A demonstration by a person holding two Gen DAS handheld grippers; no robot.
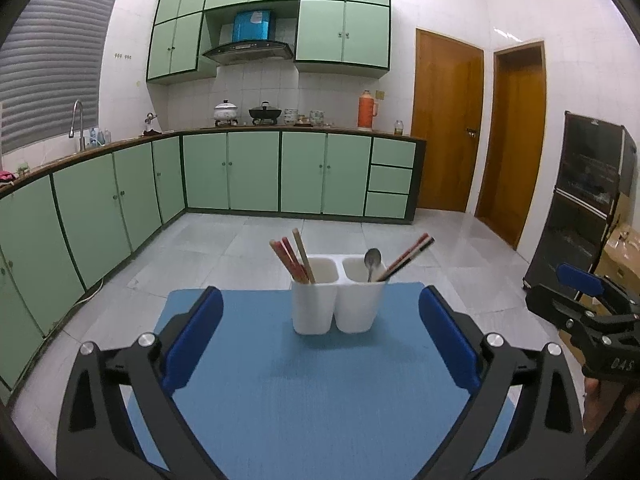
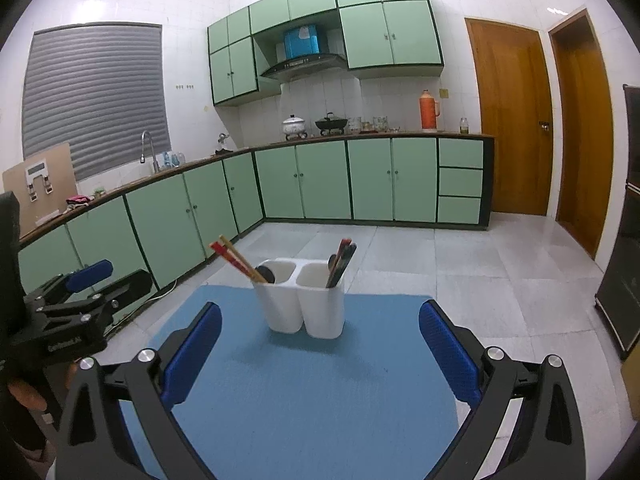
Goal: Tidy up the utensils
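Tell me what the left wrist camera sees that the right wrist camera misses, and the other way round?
Only the left wrist view shows the right claw at its right edge, open, with cardboard boxes on the floor behind it.

Only the right wrist view shows the left claw at its left edge, a dark ladle in the left cup, and a cardboard panel leaning on the counter.

Both show the white two-cup holder with chopsticks and a spoon, on the blue mat. Each camera's own claw is open and empty.
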